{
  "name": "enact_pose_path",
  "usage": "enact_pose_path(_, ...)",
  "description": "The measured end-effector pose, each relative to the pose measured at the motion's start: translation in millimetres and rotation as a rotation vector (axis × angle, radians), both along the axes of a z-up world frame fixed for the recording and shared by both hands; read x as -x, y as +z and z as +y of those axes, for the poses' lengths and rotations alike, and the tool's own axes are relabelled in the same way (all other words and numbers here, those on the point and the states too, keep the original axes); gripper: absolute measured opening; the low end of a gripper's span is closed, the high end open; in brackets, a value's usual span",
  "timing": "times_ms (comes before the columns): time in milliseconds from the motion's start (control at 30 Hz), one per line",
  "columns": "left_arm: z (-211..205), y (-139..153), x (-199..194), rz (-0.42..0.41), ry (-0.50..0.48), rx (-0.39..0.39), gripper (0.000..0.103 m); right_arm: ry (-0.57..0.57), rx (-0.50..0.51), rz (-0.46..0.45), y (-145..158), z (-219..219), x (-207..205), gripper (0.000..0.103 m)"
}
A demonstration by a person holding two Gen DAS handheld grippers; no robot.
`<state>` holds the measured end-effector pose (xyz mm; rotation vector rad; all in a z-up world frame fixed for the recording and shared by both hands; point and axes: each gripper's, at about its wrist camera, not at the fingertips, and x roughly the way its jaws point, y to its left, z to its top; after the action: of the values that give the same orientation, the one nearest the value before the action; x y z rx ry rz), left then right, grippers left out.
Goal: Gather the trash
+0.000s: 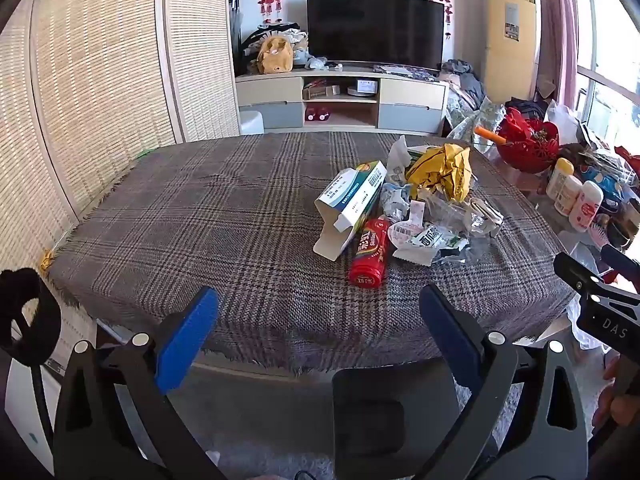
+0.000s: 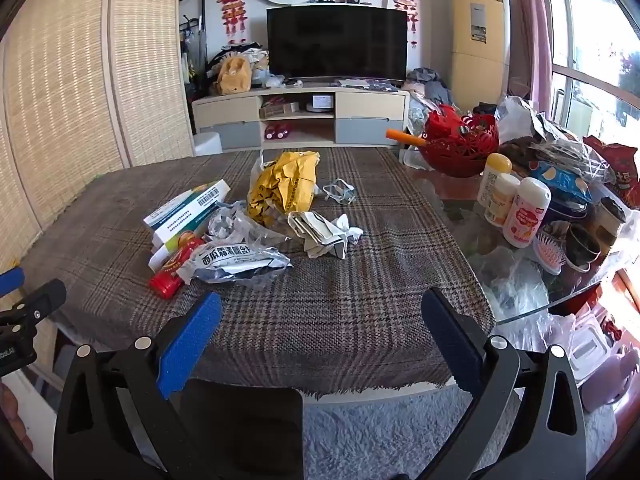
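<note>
Both tools hang over the near edge of the surface (image 1: 200,208), which is covered with a grey-brown plaid woven cloth. The left tool (image 1: 319,304) is spread wide with nothing between its blue pads; the right tool (image 2: 321,308) is likewise released and empty.

The trash lies in a loose heap ahead of both, well apart from their tips. In the left wrist view it sits ahead and to the right: a red cylindrical snack tube (image 1: 370,253) nearest, an opened white-and-teal cardboard box (image 1: 352,204) leaning against it, and a crumpled yellow paper bag (image 1: 442,170) at the far side. In the right wrist view a flattened silver foil wrapper (image 2: 240,262) lies ahead-left, beside crumpled white paper (image 2: 324,234).
</note>
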<state>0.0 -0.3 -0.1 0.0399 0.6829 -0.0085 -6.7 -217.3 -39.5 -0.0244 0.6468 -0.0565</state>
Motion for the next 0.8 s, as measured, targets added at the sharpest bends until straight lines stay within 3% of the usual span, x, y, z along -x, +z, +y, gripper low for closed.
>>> enact_pose_path(800, -3.3, 3.1, 1.5, -0.001, -0.003, -0.004, 0.095, 0.001, 0.008, 0.006, 0.5, -2.4, -1.8, 0.1)
